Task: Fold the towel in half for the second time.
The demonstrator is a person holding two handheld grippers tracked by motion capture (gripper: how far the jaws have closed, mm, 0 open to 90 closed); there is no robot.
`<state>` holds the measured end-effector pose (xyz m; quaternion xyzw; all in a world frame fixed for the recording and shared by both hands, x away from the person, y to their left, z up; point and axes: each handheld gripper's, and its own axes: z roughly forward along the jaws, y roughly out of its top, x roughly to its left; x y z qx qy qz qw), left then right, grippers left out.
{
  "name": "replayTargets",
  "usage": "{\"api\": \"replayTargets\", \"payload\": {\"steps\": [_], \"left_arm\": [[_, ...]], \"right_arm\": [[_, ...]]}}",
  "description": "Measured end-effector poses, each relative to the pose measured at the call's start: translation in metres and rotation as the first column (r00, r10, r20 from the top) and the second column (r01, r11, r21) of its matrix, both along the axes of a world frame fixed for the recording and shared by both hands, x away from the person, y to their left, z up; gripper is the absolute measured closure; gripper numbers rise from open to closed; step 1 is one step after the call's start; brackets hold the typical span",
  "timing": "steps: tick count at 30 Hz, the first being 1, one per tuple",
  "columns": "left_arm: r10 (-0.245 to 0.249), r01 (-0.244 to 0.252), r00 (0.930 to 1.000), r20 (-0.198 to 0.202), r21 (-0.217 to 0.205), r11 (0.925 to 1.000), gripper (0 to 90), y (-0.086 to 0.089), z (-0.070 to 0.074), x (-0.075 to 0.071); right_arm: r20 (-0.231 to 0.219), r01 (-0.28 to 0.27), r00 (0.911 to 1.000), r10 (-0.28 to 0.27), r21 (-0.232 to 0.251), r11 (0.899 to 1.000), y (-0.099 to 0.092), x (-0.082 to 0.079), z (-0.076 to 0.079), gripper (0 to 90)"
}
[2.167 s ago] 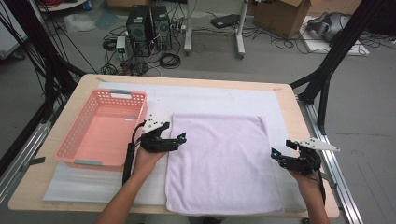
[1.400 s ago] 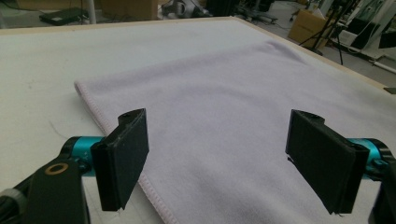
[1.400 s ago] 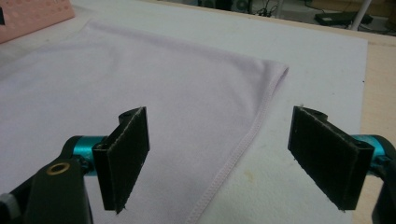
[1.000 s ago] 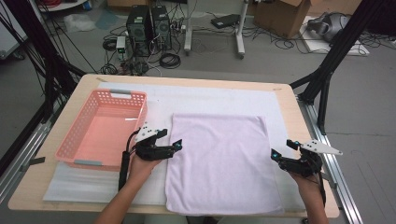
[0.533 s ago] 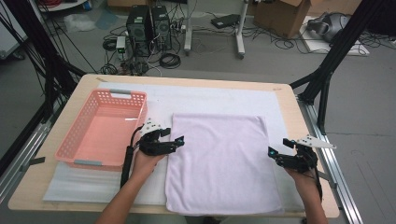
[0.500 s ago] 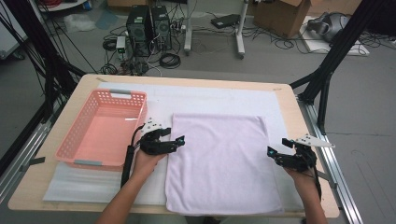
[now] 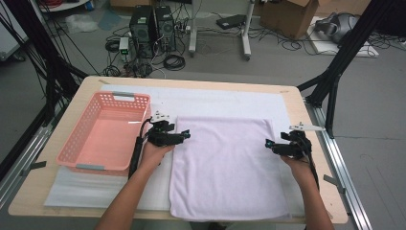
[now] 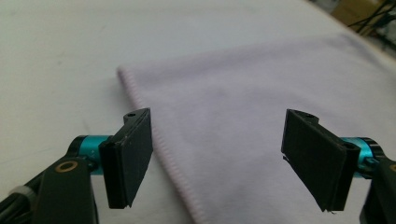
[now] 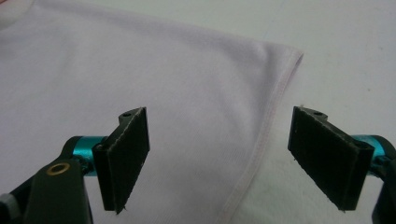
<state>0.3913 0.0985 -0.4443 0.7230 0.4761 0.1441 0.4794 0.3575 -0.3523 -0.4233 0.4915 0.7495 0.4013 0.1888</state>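
towel point(image 7: 225, 167) flat mid-table on a white mat point(image 7: 220, 103), left gripper point(image 7: 186, 136) spread wide over its left hem, right gripper point(image 7: 268, 143) gaping over the right hem, both holding nothing, basket point(image 7: 103, 134) far left

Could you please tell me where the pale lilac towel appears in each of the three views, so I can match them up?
High view: the towel lies flat at centre, between the two hand-held grippers.
Left gripper view: it spreads from centre to the right, its hemmed edge between the open jaws.
Right gripper view: it spreads from centre to the left, its hemmed edge between the open jaws.
Shared landmark: the white mat under the towel.
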Motion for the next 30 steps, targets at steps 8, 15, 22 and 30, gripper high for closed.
{"api": "replayTargets", "payload": {"steps": [8, 15, 22, 30], "left_arm": [[0.058, -0.057, 0.9962, -0.065, 0.029, 0.998, 37.3, -0.007, -0.009, 0.019], [0.059, -0.054, 0.998, -0.022, 0.158, 0.986, 54.3, -0.021, -0.007, 0.019], [0.046, -0.04, 0.9971, -0.061, 0.1, 0.9942, 83.0, -0.02, -0.007, 0.02], [0.069, -0.069, 0.9975, 0.012, -0.036, 0.997, 83.6, -0.011, 0.015, 0.011]], "right_arm": [[-0.052, 0.103, 0.993, -0.106, -0.057, 0.993, 0.007, 0.036, -0.011, 32.1], [-0.1, 0.11, 0.9877, -0.121, -0.11, 0.988, 0.012, 0.046, -0.018, 48.9], [-0.116, 0.061, 0.9907, -0.071, -0.087, 0.994, 0.015, 0.044, -0.016, 83.0], [-0.011, 0.087, 0.9962, -0.086, 0.019, 0.996, 0.004, 0.03, -0.005, 86.4]]}}
